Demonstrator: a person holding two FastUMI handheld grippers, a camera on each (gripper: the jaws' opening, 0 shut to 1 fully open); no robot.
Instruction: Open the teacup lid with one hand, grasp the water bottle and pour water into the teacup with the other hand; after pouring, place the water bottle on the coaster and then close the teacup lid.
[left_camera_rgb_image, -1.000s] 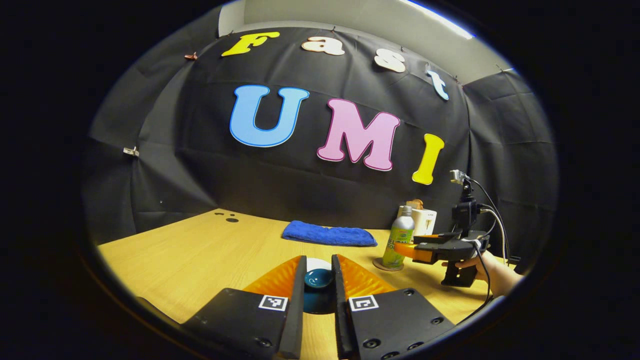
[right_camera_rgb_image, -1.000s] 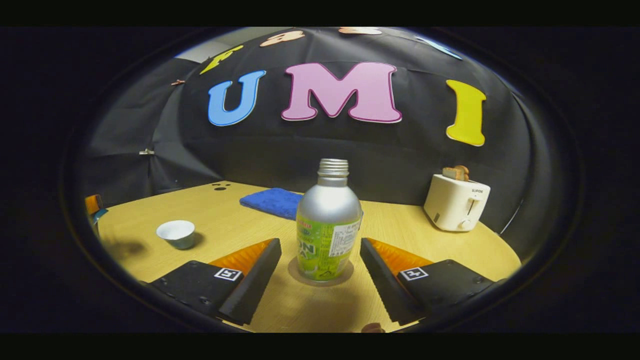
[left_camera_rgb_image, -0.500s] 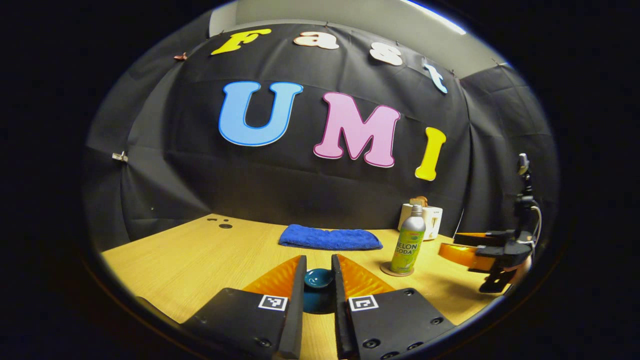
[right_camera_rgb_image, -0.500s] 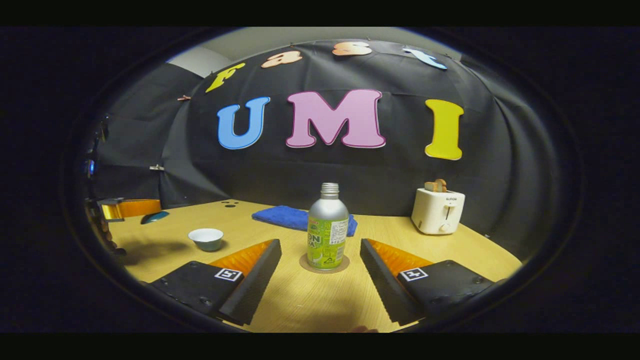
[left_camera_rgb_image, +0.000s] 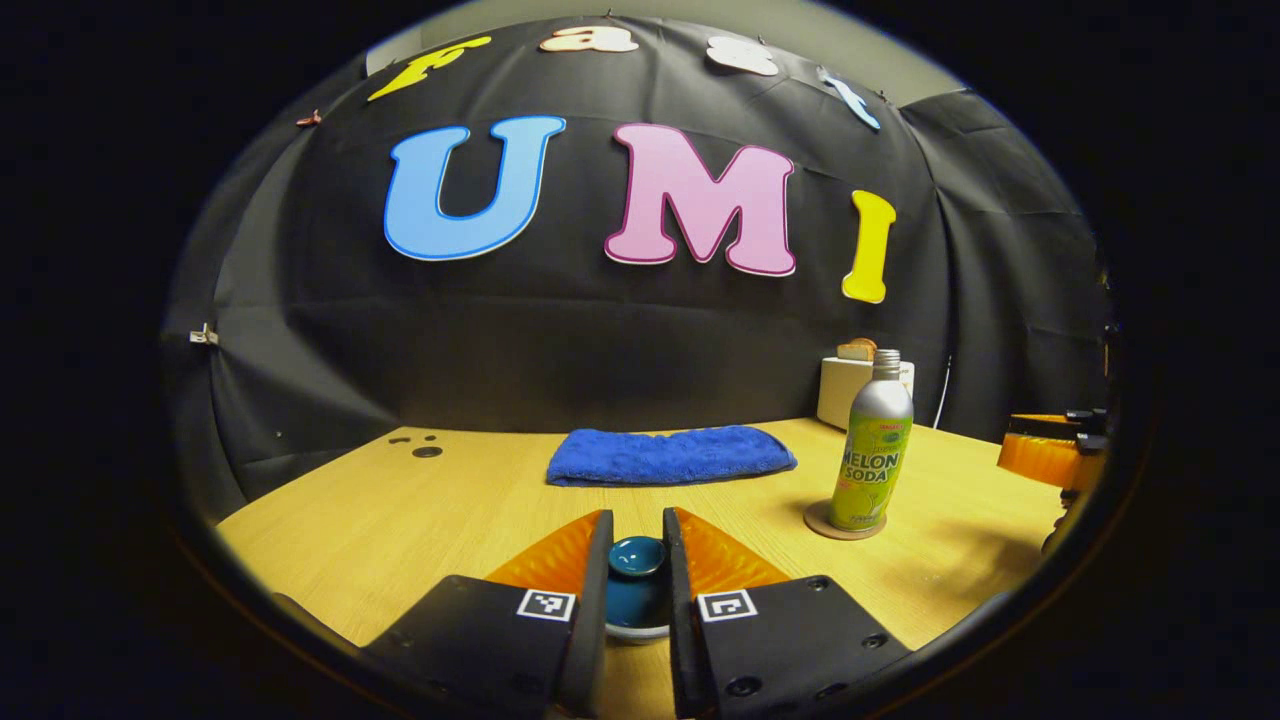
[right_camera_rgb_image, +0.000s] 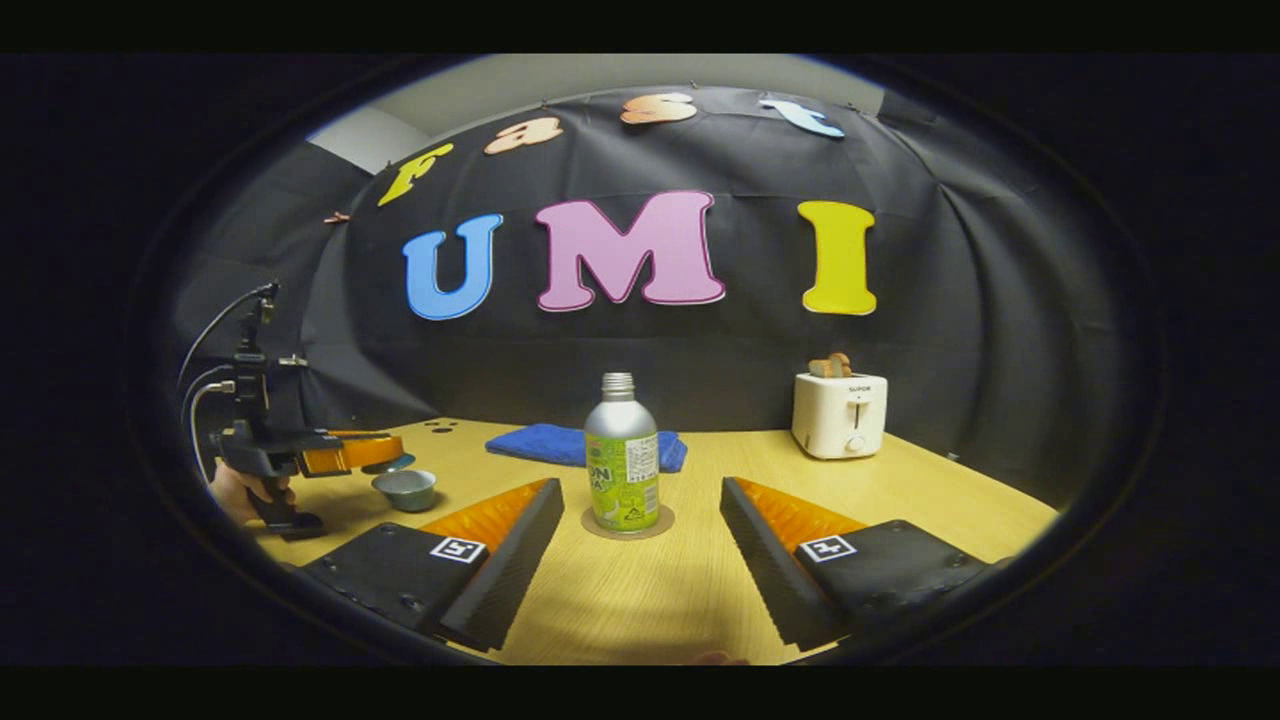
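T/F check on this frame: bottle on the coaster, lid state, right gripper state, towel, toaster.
1. The water bottle stands upright on the coaster. True.
2. The right gripper is shut on the bottle. False: its fingers stand open, short of the bottle, touching nothing.
3. The left gripper holds the teacup lid by its knob. True.
4. The teacup is covered. False: it sits open on the table, with the lid held in the left gripper.
5. The blue towel is draped over the toaster. False: it lies flat on the table, apart from it.
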